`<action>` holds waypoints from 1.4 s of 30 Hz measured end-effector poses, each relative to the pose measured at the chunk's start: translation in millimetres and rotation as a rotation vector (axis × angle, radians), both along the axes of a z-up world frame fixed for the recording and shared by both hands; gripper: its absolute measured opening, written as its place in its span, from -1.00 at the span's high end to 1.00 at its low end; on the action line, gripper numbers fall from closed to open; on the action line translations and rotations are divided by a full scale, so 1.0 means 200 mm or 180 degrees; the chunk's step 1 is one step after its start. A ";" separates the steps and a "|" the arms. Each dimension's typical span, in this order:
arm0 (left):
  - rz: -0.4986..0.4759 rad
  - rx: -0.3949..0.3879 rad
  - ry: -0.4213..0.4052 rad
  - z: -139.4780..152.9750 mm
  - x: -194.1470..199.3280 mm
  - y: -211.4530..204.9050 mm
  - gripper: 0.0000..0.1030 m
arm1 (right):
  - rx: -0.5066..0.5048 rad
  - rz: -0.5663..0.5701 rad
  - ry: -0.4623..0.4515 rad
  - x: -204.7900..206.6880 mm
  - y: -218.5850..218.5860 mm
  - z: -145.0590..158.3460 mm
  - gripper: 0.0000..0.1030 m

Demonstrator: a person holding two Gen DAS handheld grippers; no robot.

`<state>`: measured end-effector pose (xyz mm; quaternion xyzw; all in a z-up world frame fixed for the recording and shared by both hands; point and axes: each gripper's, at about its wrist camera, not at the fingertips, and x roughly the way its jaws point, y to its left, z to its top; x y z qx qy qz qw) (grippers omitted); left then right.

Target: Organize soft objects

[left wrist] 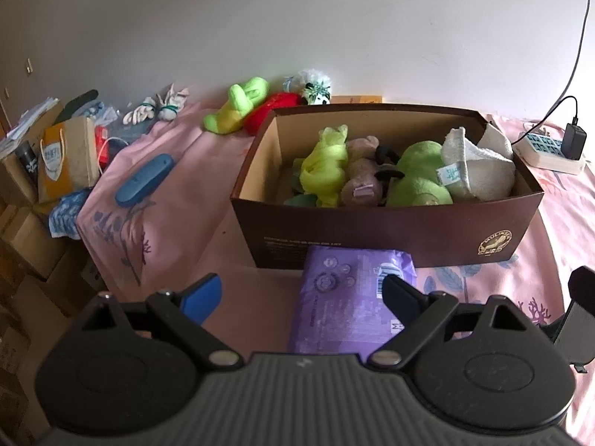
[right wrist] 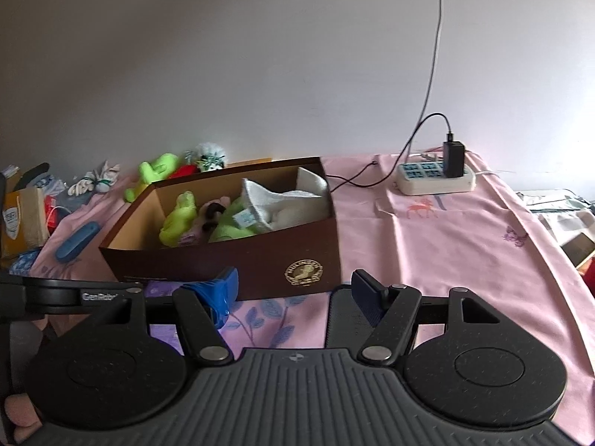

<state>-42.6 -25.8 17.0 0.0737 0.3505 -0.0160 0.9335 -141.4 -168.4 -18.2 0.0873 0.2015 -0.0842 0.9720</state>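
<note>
"GenRobo…" lettering, cut off at its end, was read on black arm of left tool (right wrist: pixel 215 293) in right wrist view. Round gold emblem (left wrist: pixel 494 244) was seen on front wall of brown box (left wrist: pixel 372 230); ring lettering looked like "MOULINEX" but was not surely legible. Fine print lines on same wall were too blurred. Print on purple pack (left wrist: pixel 346 297) and paper bag (left wrist: pixel 59 156) was unreadable.

brown box (left wrist: pixel 386 230): open, on pink cloth | inside: green plush (left wrist: pixel 325 165), white towel (left wrist: pixel 479 165) | behind box: green and red plush (left wrist: pixel 241 106)
</note>
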 end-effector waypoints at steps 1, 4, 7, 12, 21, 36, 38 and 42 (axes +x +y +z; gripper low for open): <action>0.0006 -0.0015 0.0008 0.00 0.00 0.00 -0.79 | -0.0007 -0.0014 0.0005 -0.01 0.00 0.00 -0.03; 0.0037 -0.0034 0.0018 0.00 0.00 0.02 -0.79 | -0.0024 -0.0034 0.0003 -0.02 0.00 -0.01 -0.03; 0.0001 -0.0048 0.0027 0.01 -0.02 0.02 -0.79 | -0.0035 -0.0091 0.0030 -0.03 0.00 0.00 -0.03; -0.0077 -0.0120 0.0055 0.02 -0.06 0.03 -0.79 | -0.0146 -0.0189 0.0038 -0.02 0.01 0.02 -0.03; -0.0002 -0.0170 -0.0052 0.07 -0.16 0.09 -0.79 | -0.0256 -0.0092 0.0022 -0.01 0.05 0.07 -0.03; 0.0015 0.0079 -0.0473 0.21 -0.15 0.06 -0.79 | -0.0280 0.0051 -0.0192 0.05 0.03 0.19 -0.04; 0.0013 0.0101 -0.0508 0.22 -0.14 0.06 -0.79 | -0.0315 0.0065 -0.0210 0.07 0.04 0.19 -0.04; 0.0002 0.0095 -0.0546 0.24 -0.12 0.04 -0.79 | -0.0397 0.0045 -0.0204 0.09 0.04 0.17 -0.04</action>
